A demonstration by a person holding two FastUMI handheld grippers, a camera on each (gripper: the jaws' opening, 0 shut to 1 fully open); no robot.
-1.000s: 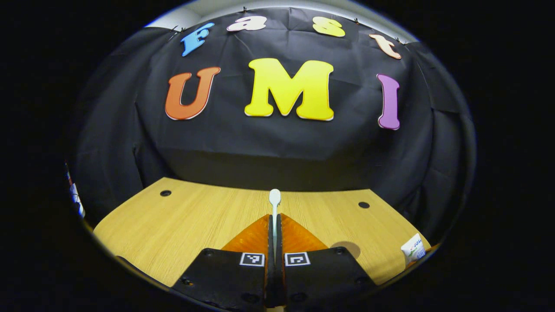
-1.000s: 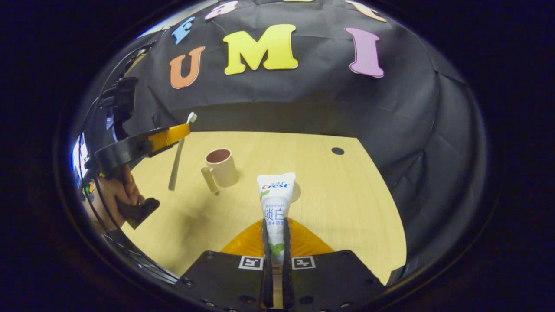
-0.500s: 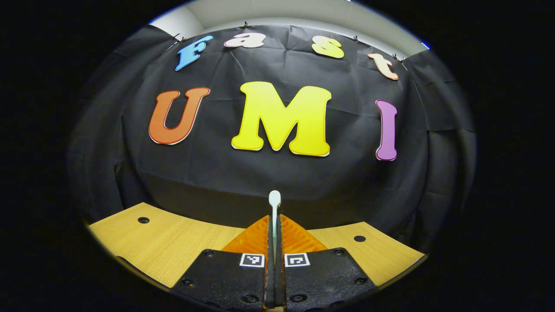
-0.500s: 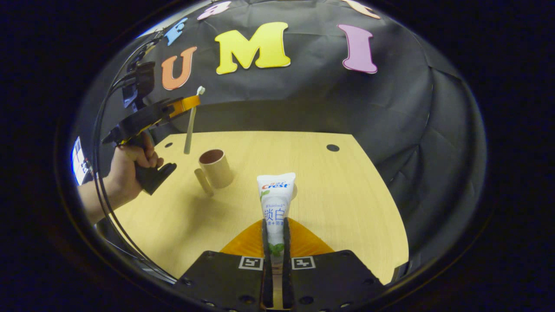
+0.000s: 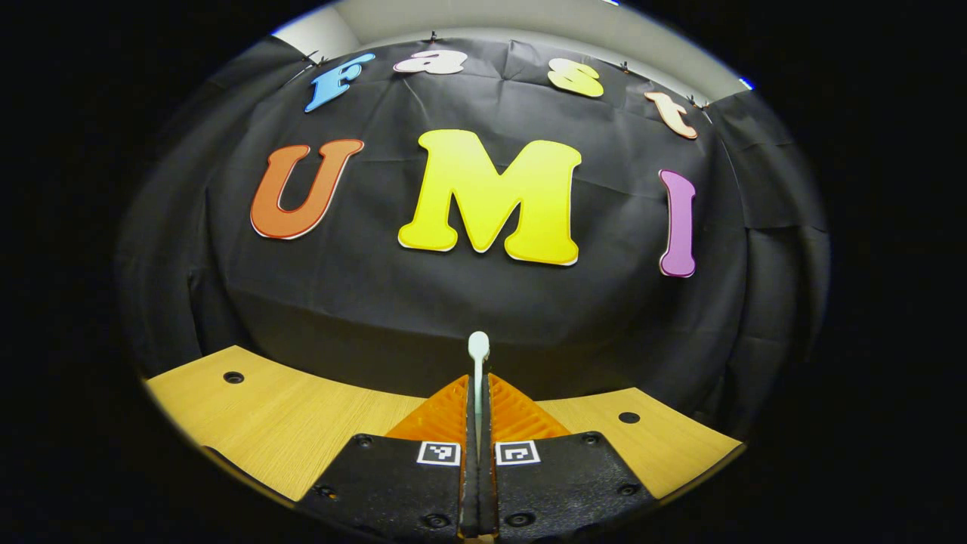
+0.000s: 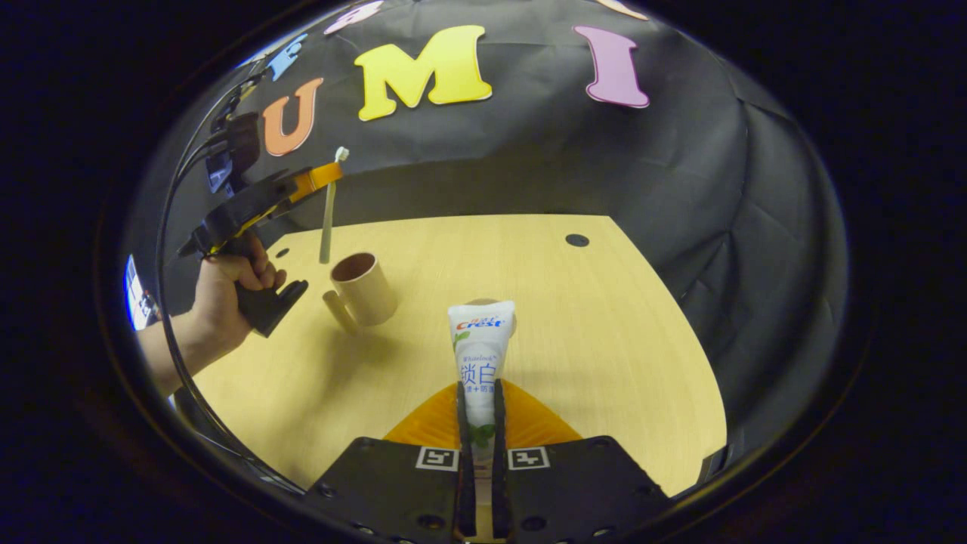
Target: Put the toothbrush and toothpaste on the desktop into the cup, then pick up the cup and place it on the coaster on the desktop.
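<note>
Left gripper (image 6: 321, 175), clenched on slim white toothbrush (image 6: 328, 219), now lifted near-upright beside tan handled cup (image 6: 364, 287); drop looks imminent. Right gripper (image 6: 480, 431) grasps white toothpaste tube (image 6: 480, 355), waiting.

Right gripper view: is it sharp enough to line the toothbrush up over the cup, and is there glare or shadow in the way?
Right gripper view: cup and toothbrush sharp, no glare; soft shadow on the desk by the cup; fisheye bows the desk edges. Left gripper view: toothbrush tip crisp against the dark cloth, desk evenly lit.
</note>
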